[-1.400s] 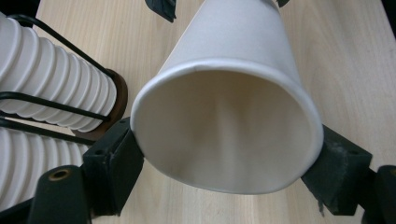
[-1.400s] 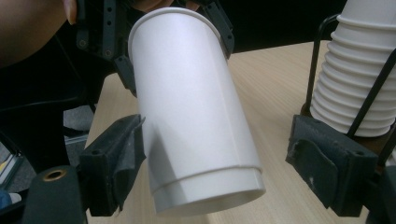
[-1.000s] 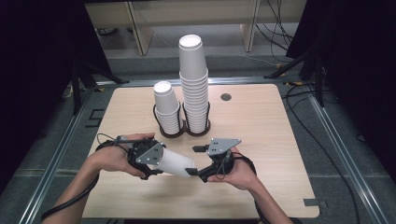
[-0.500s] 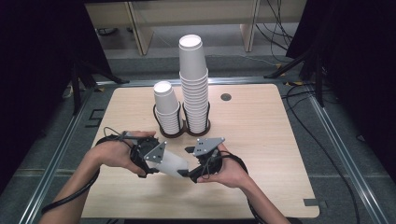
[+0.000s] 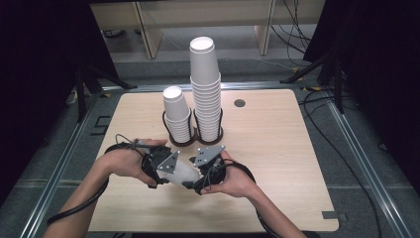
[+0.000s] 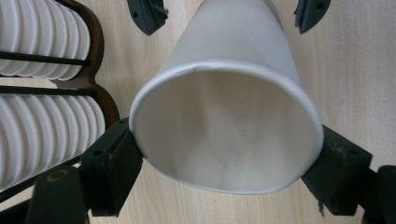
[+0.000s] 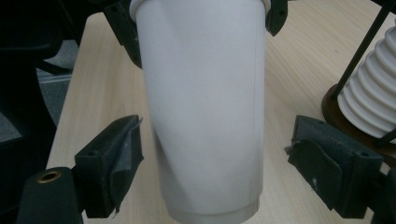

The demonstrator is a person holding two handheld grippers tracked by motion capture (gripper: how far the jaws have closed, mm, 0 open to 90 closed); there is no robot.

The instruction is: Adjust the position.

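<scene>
Left tool (image 5: 174, 174) pinches the paper cup (image 5: 182, 171) lying level above the surface (image 5: 277, 148) in the high view, its pads (image 6: 109, 161) clamp the rim in the left gripper view, and the right tool (image 7: 211, 172) stands spread around the cup's base in the right gripper view.

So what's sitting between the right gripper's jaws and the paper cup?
Nothing: in the right gripper view, bare gaps separate both jaws from the paper cup, with only the wooden table behind.

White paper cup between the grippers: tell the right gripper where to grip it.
Grip the white paper cup near its narrow closed base, jaws on opposite sides. The left gripper clamps the rim end, and the right gripper is open, already straddling the base end.
</scene>
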